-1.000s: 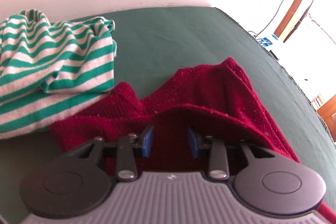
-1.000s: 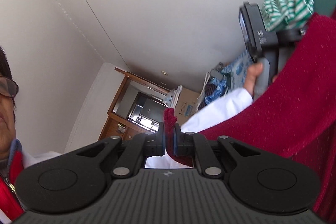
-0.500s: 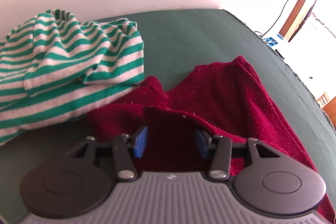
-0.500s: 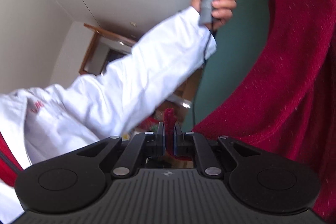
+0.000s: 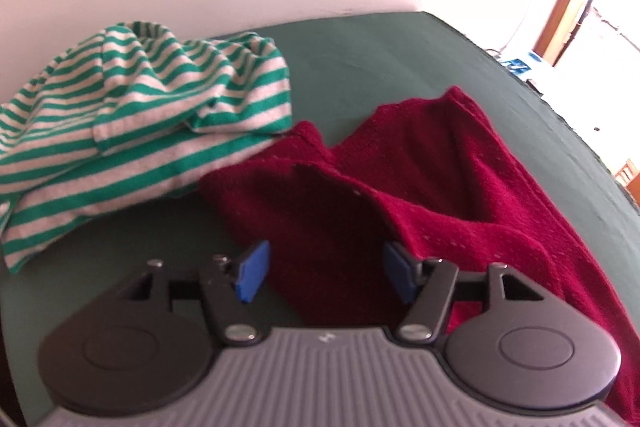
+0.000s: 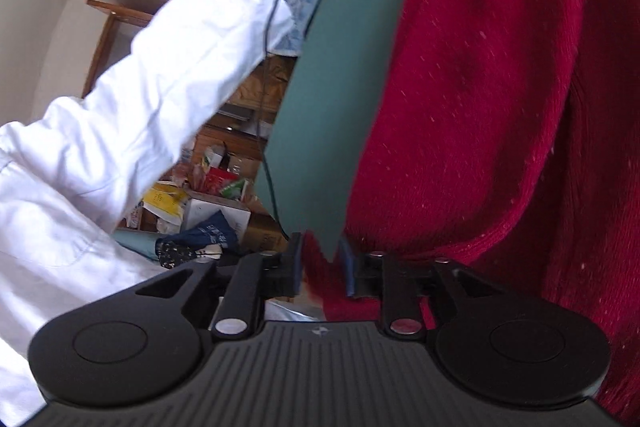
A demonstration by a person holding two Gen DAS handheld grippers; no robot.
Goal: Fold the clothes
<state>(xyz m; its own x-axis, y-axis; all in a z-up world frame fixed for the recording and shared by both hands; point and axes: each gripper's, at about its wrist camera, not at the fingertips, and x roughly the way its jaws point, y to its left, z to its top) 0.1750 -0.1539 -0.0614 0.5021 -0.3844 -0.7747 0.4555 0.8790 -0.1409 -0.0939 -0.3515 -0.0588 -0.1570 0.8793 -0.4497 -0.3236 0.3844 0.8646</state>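
Both grippers released: red knitted sweater laid on the green table

The red knitted sweater [image 5: 452, 187] lies part-doubled on the green table [image 5: 380, 67], its upper layer folded over toward 12 o'clock, its 9 o'clock edge touching the rumpled green-striped shirt [image 5: 132, 115]. My right gripper [image 6: 320, 267], clamped on a red edge half a second ago, now stands parted around it. My left gripper [image 5: 324, 275] has spread wider, holding nothing. I judge this fold placed; the sweater looks unfinished.

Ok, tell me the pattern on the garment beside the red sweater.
Green and pale grey horizontal stripes on the striped shirt; clearest in the left wrist view.
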